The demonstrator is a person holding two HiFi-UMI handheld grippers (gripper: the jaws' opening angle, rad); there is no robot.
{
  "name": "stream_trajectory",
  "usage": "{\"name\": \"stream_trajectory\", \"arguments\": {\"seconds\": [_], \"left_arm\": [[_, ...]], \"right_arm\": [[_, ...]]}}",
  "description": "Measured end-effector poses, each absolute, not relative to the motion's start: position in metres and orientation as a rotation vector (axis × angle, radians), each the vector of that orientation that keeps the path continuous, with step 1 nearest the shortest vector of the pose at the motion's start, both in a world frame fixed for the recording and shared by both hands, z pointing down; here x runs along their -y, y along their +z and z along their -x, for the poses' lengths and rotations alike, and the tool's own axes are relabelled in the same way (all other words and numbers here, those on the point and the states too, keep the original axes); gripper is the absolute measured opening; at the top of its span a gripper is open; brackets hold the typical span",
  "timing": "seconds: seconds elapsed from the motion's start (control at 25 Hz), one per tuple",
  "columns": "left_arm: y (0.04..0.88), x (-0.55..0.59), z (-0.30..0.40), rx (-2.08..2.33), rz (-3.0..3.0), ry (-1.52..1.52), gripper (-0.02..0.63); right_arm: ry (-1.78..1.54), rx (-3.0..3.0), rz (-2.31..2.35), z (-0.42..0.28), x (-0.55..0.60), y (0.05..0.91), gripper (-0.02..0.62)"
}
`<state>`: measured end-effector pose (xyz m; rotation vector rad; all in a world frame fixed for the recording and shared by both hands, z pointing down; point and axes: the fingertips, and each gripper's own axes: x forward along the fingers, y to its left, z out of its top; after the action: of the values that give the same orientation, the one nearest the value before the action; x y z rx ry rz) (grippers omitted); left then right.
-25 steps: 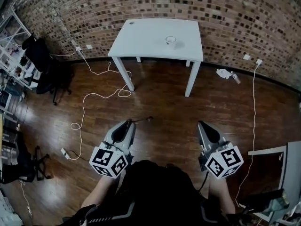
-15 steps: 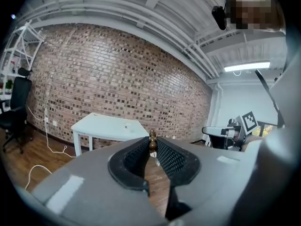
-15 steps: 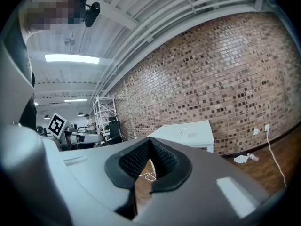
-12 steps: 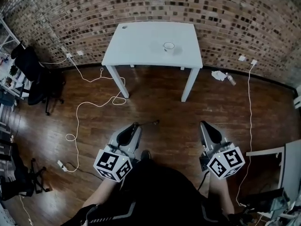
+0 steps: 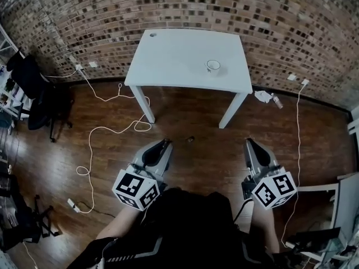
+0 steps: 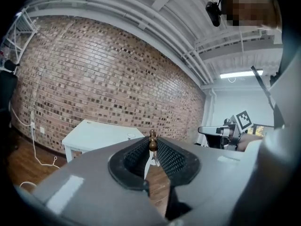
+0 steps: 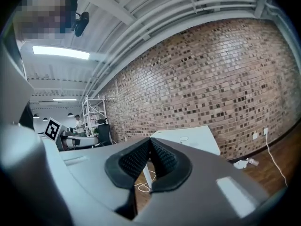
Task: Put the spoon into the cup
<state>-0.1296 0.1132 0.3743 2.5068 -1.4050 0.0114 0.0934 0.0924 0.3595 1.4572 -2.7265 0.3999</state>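
A small white cup (image 5: 213, 65) stands on the white table (image 5: 174, 60) against the brick wall, toward its right side. My left gripper (image 5: 166, 144) hovers over the wood floor short of the table, shut on a thin dark spoon (image 5: 190, 139) that sticks out forward and to the right. In the left gripper view the spoon's brown end (image 6: 152, 142) sits pinched between the pads, with the cup (image 6: 130, 136) far beyond. My right gripper (image 5: 249, 143) is level with the left one, shut, with nothing in it. Its pads (image 7: 160, 157) meet, and the cup (image 7: 183, 138) shows far ahead.
A white cable (image 5: 106, 130) loops over the floor left of the table legs. A dark office chair (image 5: 33, 88) stands at the left. White plugs and a cable (image 5: 263, 97) lie by the wall on the right. White furniture (image 5: 348, 206) stands at the right edge.
Both grippers and the person have moved forward toward the table, which now sits nearer in the head view. The spoon stays held in the left gripper.
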Motion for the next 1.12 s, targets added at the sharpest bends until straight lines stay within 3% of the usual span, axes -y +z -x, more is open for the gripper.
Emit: {"name": "stream_trajectory", "arguments": {"seconds": [0.2,0.68,1.12], "left_arm": [[0.366,-0.069,0.125,1.398,-2.505,-0.012,0.041],[0.376,0.057,0.042,1.492,-2.441,0.013,0.041],[0.378,0.130,0.024,1.496,-2.456,0.033,0.041]], "right_arm": [[0.337,2.745,-1.364,-0.086,-0.062,0.363,0.006],[0.404,2.768,-1.317,-0.167,0.078,0.371,0.006],[0.451,2.783,-1.288,-0.167,0.150,0.381,0.006]]}}
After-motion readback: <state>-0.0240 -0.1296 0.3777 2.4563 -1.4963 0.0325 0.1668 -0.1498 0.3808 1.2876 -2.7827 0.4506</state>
